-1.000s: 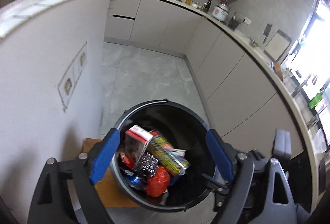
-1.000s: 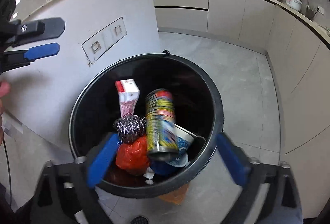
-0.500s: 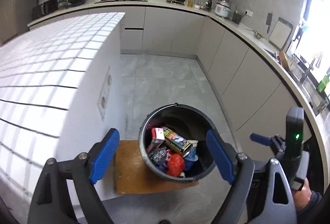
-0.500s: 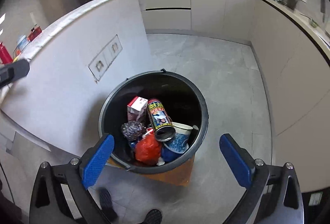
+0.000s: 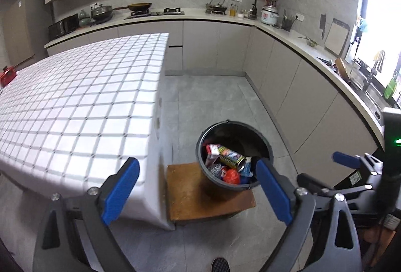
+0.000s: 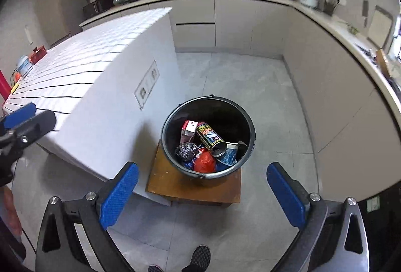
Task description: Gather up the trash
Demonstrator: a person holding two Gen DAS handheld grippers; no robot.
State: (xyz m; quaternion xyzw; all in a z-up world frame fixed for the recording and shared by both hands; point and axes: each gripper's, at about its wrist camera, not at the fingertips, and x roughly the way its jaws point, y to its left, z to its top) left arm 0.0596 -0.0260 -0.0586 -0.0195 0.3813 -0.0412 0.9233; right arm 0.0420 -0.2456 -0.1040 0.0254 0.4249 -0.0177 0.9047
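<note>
Now | both fingers spread, empty, left's just widened | bucket (image 6: 246,144) of trash well below

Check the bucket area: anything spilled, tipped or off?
Nothing spilled. The black bucket stands upright on the wooden stool, trash inside. One oddity: it sits toward the stool's far right corner, its rim overhanging the edge.

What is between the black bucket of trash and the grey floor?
A brown wooden stool: the black bucket stands on it, above the grey floor, seen in both wrist views.
</note>
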